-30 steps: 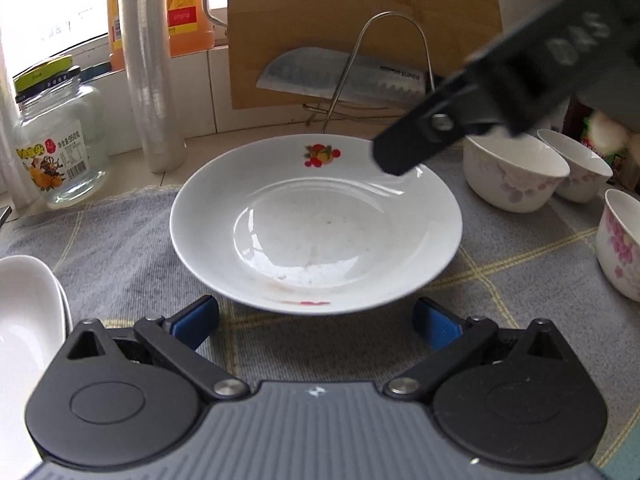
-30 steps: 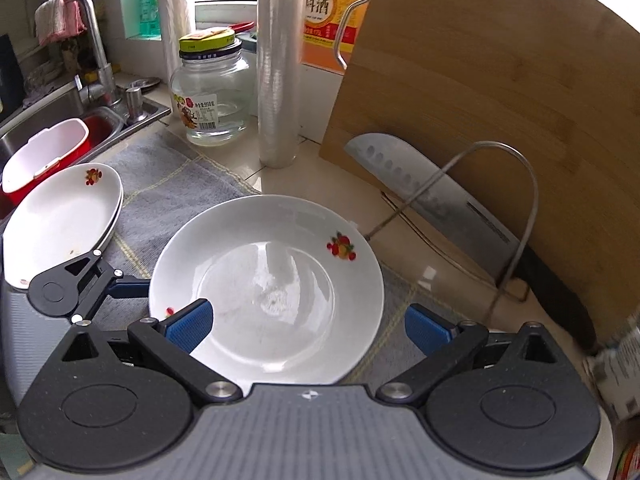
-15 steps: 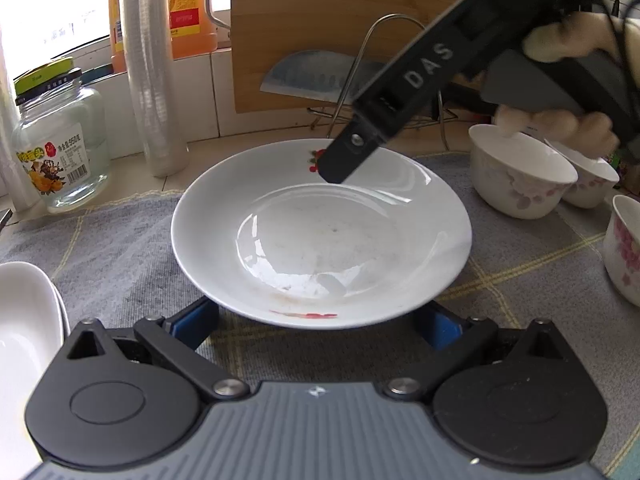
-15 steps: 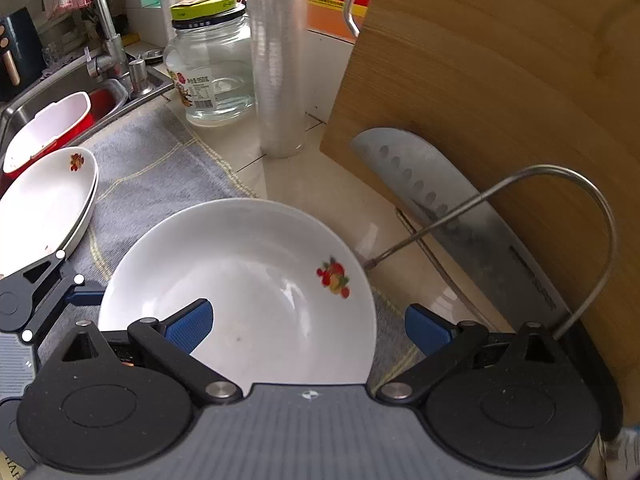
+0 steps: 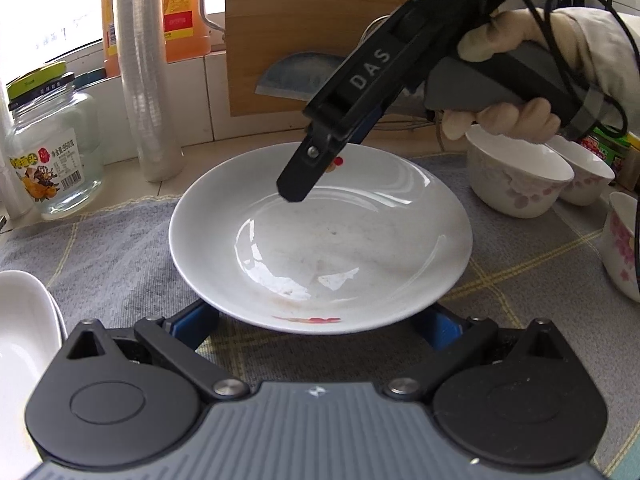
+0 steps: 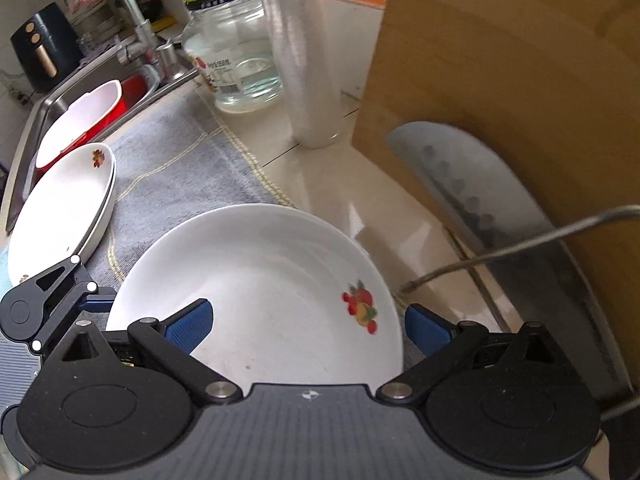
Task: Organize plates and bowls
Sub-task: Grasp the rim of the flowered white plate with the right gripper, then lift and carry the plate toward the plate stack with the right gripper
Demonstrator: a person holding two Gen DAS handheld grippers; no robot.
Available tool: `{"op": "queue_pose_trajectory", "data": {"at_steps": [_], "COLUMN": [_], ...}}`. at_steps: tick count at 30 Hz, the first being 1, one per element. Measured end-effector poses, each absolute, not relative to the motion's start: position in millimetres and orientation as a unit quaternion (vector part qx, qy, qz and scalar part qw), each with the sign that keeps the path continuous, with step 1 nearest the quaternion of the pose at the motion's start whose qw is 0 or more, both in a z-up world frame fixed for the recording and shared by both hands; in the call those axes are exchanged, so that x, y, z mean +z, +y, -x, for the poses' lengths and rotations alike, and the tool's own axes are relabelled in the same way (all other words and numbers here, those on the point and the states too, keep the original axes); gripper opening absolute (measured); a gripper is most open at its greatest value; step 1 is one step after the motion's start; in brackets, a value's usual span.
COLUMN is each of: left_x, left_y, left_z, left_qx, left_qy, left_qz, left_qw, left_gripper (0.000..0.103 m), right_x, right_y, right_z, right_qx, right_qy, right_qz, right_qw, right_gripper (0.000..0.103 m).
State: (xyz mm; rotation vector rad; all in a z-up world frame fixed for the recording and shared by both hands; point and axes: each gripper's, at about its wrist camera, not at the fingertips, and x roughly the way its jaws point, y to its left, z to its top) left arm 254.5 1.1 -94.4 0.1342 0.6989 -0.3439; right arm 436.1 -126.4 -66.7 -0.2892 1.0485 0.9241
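A white plate with a fruit print [image 5: 320,236] lies on the grey cloth; it also shows in the right wrist view [image 6: 264,292]. My left gripper [image 5: 320,328] is open, its blue pads low at the plate's near rim, partly hidden under it. My right gripper [image 6: 308,324] is open and straddles the plate's far rim; one finger [image 5: 316,160] hangs over the plate in the left wrist view. Two stacked white plates [image 6: 60,208] lie to the left. Flowered bowls [image 5: 516,176] stand at the right.
A glass jar [image 5: 48,152], a plastic roll [image 5: 144,72] and an orange bottle stand at the back. A wooden board [image 6: 520,100] with a cleaver [image 6: 480,200] on a wire rack is behind the plate. A sink with a red tub [image 6: 92,116] lies far left.
My right gripper has come down and forward over the plate's far rim. My left gripper has moved closer, its pads slipping under the near rim.
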Motion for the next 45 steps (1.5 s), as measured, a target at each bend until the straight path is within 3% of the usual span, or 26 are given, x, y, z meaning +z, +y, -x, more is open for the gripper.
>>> {"op": "queue_pose_trajectory", "data": {"at_steps": [45], "left_x": [-88], "left_y": [1], "left_z": [-255], "left_qx": [-0.176], "left_qy": [0.358], "left_qz": [-0.084], "left_qw": [0.913], "left_gripper": [0.102], "right_x": [-70], "right_y": [-118], "right_z": [-438], "right_qx": [0.461], "right_qy": [0.510], "right_qz": [0.116], "right_qw": [0.717], "right_gripper": [0.103]}}
